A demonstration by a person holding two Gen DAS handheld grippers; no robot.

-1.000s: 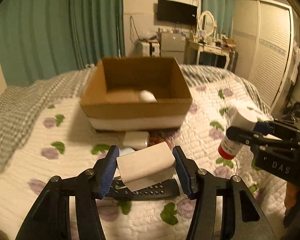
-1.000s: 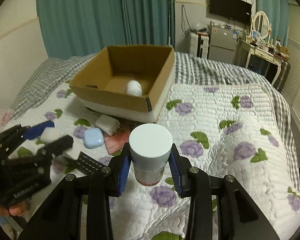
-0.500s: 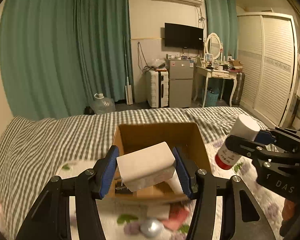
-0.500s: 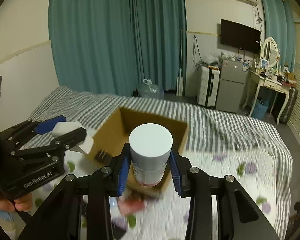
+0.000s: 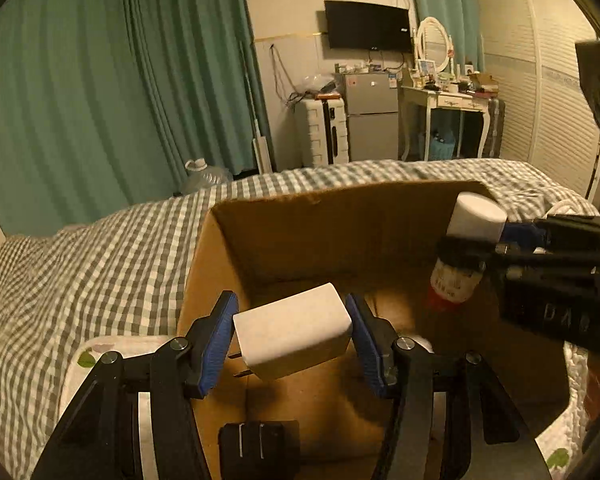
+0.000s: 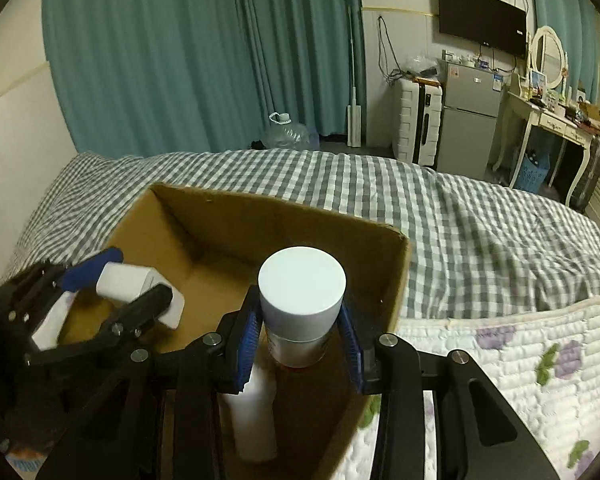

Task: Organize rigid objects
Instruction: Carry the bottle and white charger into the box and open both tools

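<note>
My left gripper [image 5: 292,340] is shut on a white plug adapter [image 5: 292,334] and holds it over the open cardboard box [image 5: 320,216]. My right gripper [image 6: 302,338] is shut on a white-capped bottle [image 6: 302,292] with a red base, held upright over the right side of the same box [image 6: 260,208]. The bottle also shows in the left wrist view [image 5: 466,248], and the adapter shows in the right wrist view [image 6: 134,284]. A white bottle [image 6: 252,420] lies inside the box under the right gripper. A black object [image 5: 260,448] lies on the box floor under the left gripper.
The box sits on a bed with a grey checked blanket [image 6: 460,224] and a white floral quilt [image 6: 540,352]. Beyond the bed are teal curtains [image 5: 100,80], a water jug [image 6: 288,134], a suitcase, a small fridge [image 5: 372,116] and a dressing table [image 5: 448,100].
Both grippers have moved forward and down with their objects, from above the quilt to over the inside of the box. The box now fills the lower view.
</note>
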